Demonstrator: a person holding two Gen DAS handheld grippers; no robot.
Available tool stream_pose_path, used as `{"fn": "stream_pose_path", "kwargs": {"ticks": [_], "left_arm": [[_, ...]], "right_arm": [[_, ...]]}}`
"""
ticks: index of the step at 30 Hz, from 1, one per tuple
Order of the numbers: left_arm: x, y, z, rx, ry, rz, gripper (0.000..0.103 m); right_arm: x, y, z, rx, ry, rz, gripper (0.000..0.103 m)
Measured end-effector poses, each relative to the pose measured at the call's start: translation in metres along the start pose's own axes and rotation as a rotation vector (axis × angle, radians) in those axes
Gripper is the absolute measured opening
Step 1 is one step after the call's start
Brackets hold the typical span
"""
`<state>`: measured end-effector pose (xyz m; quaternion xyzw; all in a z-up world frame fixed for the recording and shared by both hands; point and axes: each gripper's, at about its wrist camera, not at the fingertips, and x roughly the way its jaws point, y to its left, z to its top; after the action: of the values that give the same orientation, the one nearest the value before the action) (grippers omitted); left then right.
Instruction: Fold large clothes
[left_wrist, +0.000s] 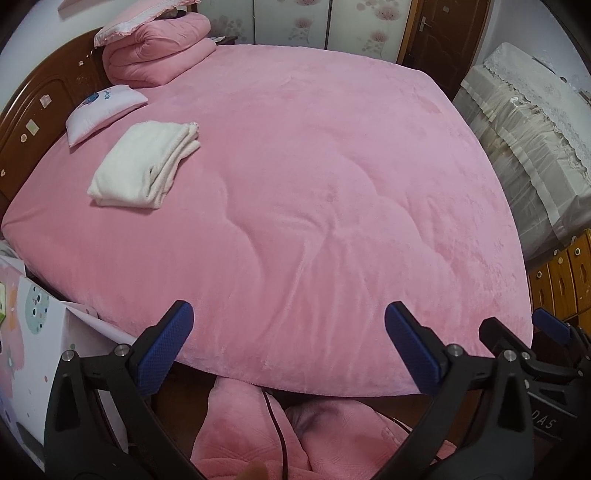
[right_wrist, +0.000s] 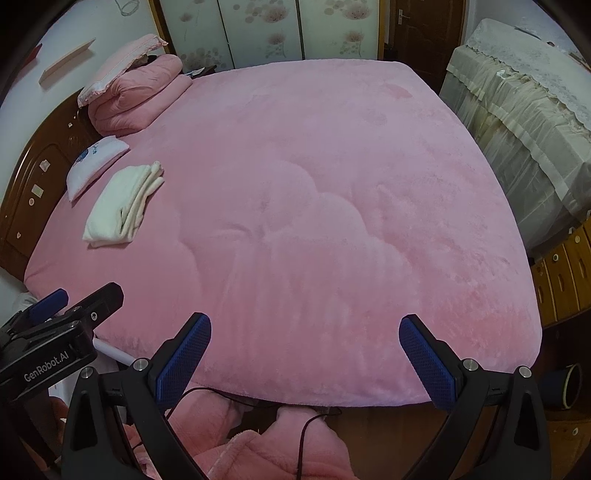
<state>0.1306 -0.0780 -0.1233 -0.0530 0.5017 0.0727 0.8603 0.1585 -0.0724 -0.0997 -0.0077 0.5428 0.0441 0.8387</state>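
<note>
left gripper (left_wrist: 289, 323) hanging over bed (left_wrist: 314, 166) edge, fingers spread, empty | right gripper (right_wrist: 304, 336) alongside, likewise released | folded white garment (left_wrist: 142, 168) lying far-left near headboard, long axis slanting away | I'm judging left nearer

Both fisheye views look from the foot edge of the bed (left_wrist: 314, 184), set above it and tilted down across the pink cover toward the wardrobe (left_wrist: 291, 22) at 12 o'clock. The left wrist view sits left of the other: the right gripper (left_wrist: 517, 332) shows at its 4 o'clock. The right wrist view catches the left gripper (right_wrist: 74, 306) at 8 o'clock. The 2 views share nearly the whole bed, the white garment (right_wrist: 122, 203) at 9 o'clock, the headboard (right_wrist: 33, 177) and the draped cabinet (right_wrist: 517, 122) at 2 o'clock.
</note>
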Motion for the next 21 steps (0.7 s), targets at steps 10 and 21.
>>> {"fn": "stream_pose_path", "kwargs": {"ticks": [10,21], "left_arm": [[0.002,-0.002,0.002,0.019,-0.006,0.0,0.103],[0.005,0.0,0.003,0.032,0.007,-0.007,0.103]], "right_arm": [[0.004,-0.01,0.009,-0.004,0.015,0.006,0.103],[0.01,-0.015,0.008,0.029,0.03,-0.003,0.103]]}}
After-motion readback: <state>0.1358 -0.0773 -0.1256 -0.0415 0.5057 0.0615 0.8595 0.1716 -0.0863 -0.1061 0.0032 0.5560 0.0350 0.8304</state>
